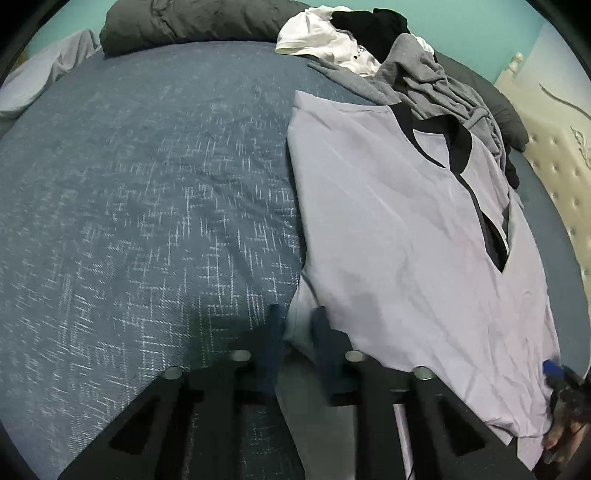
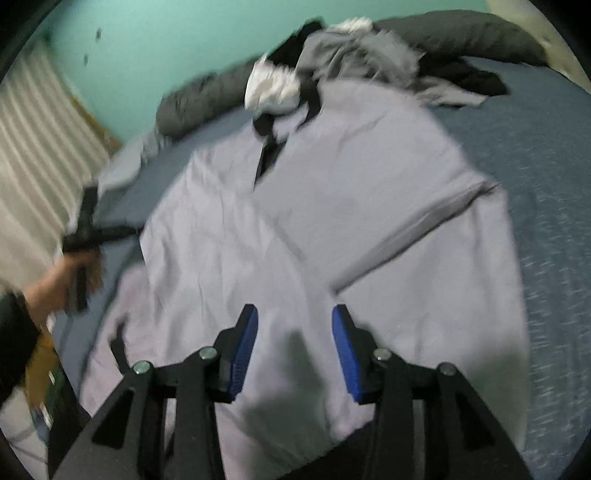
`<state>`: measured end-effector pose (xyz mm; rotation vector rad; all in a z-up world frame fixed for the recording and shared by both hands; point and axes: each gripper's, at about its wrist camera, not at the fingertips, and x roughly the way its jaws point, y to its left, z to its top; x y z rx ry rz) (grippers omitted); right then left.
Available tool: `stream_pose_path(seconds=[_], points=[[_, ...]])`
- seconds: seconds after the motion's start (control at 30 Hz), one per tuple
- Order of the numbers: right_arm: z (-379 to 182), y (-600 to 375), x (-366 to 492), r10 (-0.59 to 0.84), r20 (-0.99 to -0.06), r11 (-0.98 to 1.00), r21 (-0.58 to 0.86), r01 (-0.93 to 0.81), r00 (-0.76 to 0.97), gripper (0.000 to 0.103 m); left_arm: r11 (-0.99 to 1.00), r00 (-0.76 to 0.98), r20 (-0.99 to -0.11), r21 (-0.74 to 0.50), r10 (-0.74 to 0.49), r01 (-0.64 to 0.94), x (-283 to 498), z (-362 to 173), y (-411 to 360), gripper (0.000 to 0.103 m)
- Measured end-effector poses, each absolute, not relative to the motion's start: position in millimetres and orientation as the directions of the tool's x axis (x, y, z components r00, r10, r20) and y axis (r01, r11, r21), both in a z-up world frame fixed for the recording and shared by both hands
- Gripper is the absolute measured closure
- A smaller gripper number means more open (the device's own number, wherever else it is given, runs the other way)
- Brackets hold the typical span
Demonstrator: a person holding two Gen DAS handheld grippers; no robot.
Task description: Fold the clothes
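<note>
A smooth lilac shirt (image 1: 399, 236) with black neck trim lies flat on the speckled blue bed (image 1: 147, 184). Left tongs (image 1: 297, 332) pinch its hem at 6 o'clock. Right tongs (image 2: 294, 347) stand apart above the cloth.

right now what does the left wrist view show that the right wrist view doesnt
Only the left wrist view: the cream tufted headboard and the left gripper up close, its fingers around the corner of the lavender shirt.

Only the right wrist view: the white slatted blind, the hand carrying the left gripper, and the right gripper with jaws apart above the shirt, nothing between them.

Both: the shirt spread on the blue bedspread, the pile of unfolded clothes, the dark grey pillow and the teal wall.
</note>
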<state>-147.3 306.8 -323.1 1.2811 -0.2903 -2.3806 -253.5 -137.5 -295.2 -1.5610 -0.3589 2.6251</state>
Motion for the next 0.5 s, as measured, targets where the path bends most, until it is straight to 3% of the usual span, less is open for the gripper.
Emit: stream_pose_path(seconds=[0.2, 0.33, 0.37, 0.5], points=[[-337, 292, -148, -0.404, -0.796, -0.909, 0.293, 0.297, -0.451, 0.061, -0.934, -0.552, -0.81, -0.327, 0.198, 0.146, -244, -295, -155, 0.09], [-345, 291, -148, -0.387, -0.814, -0.913, 0.273, 0.303, -0.434, 0.061, -0.854, -0.601, -0.764, -0.457, 0.234, 0.248, -236, -300, -177, 0.092], [-347, 289, -149, -0.383, -0.815, -0.914, 0.267, 0.305, -0.435, 0.061, -0.848, -0.605, -0.767, -0.452, 0.211, 0.277, -234, -300, -181, 0.103], [-348, 288, -148, -0.382, -0.816, -0.914, 0.266, 0.306, -0.434, 0.061, -0.841, -0.628, -0.762, -0.438, 0.158, 0.319, -226, -291, -196, 0.103]])
